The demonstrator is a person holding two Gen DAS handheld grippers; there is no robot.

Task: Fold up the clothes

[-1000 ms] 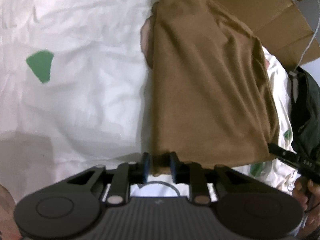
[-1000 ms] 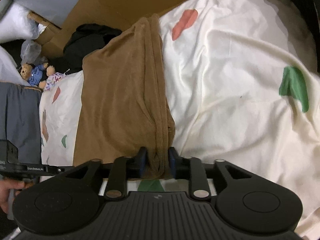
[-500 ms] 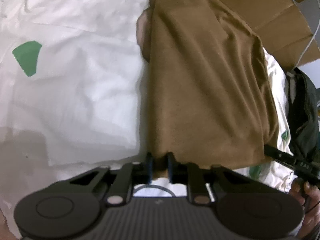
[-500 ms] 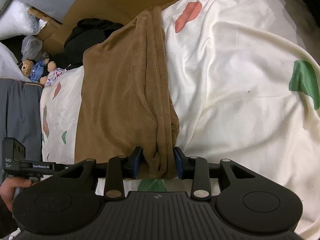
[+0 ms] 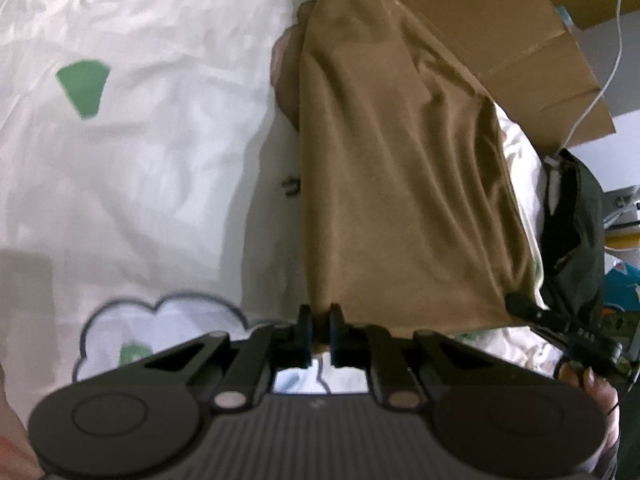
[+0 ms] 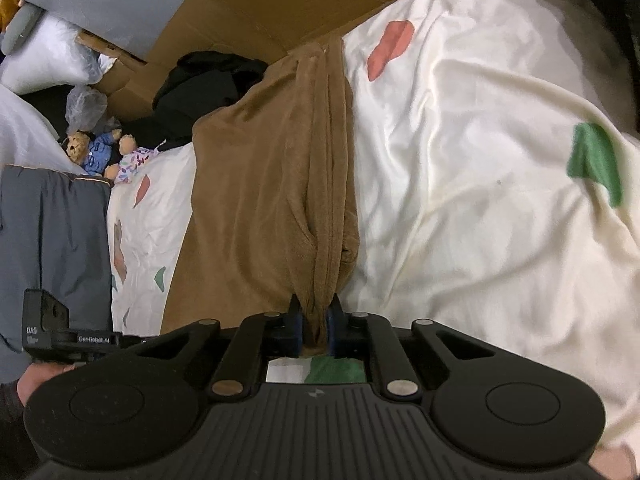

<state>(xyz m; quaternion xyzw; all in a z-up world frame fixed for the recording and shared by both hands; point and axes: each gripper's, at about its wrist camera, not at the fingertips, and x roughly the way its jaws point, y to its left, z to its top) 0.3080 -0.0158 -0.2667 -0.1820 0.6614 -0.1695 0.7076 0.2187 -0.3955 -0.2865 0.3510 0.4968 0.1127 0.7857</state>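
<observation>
We have both grippers pinched onto the near edge of the brown garment [image 5: 400, 184], which stretches away from them across the white bed sheet [image 5: 140, 168]. The left gripper [image 5: 319, 330] has just closed on a thin corner of cloth, and the right gripper [image 6: 314, 326] has just closed on a thick bunch of folds. The thin corner looks the likelier to slip if we lift unevenly, and the bunched side could shed its inner layers, leaving a lopsided fold. Pulling too far apart may drag the far end off the bed toward the cardboard [image 6: 256, 4] beyond. We cannot see how deep the cloth sits between the left jaws, nor the garment's far end, and the left view is blurred. What kind of garment it is stays unclear.
</observation>
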